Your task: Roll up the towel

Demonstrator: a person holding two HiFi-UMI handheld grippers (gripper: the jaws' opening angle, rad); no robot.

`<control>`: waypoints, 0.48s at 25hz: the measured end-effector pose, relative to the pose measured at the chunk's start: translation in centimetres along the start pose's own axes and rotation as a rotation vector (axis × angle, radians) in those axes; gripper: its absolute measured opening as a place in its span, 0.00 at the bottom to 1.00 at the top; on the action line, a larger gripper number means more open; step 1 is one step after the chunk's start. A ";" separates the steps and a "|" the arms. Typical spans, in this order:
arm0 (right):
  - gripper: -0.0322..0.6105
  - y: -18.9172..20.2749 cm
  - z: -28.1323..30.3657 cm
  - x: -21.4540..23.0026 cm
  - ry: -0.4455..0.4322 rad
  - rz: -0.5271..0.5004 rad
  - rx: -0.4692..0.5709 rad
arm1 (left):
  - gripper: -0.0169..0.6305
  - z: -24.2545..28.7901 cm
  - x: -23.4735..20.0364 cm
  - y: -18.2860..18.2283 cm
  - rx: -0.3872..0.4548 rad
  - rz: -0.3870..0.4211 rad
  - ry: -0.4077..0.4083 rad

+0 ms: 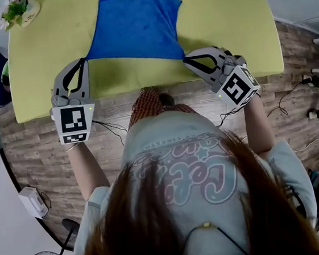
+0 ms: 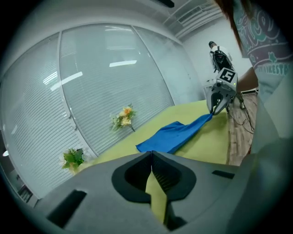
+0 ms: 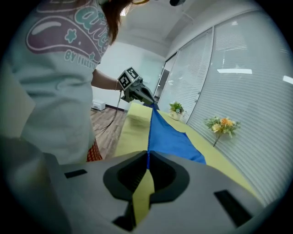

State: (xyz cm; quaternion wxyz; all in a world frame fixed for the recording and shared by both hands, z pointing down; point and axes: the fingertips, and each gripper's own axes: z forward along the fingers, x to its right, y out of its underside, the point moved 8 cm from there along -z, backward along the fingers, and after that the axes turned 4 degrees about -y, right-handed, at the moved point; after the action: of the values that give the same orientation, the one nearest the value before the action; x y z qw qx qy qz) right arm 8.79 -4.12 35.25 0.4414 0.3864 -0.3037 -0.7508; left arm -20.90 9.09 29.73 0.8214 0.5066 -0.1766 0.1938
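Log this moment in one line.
left gripper: shut on towel corner | right gripper: shut on other corner | towel: rest on table

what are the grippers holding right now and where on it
The blue towel: left gripper shut on its near left corner, right gripper on its near right corner.

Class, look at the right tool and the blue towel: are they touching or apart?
Touching. The right gripper view shows the right tool shut on a corner of the towel, with the blue cloth pinched between its jaws.
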 end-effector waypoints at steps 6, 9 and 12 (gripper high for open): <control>0.09 -0.7 -1.2 0.3 0.041 0.028 0.051 | 0.05 -0.4 -0.2 -0.9 -0.010 0.047 -0.017; 0.09 -0.7 -1.2 1.7 0.115 0.065 0.060 | 0.05 1.1 -0.9 -1.1 -0.009 0.063 -0.019; 0.09 -0.7 -0.8 3.0 0.162 0.068 0.038 | 0.05 2.9 -2.0 -1.5 0.005 0.036 -0.020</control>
State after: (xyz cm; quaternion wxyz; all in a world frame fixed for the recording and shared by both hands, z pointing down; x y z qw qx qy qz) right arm 8.24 -6.65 33.31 0.4824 0.4435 -0.2944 -0.6957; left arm -22.09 5.60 28.82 0.8148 0.5071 -0.1935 0.2039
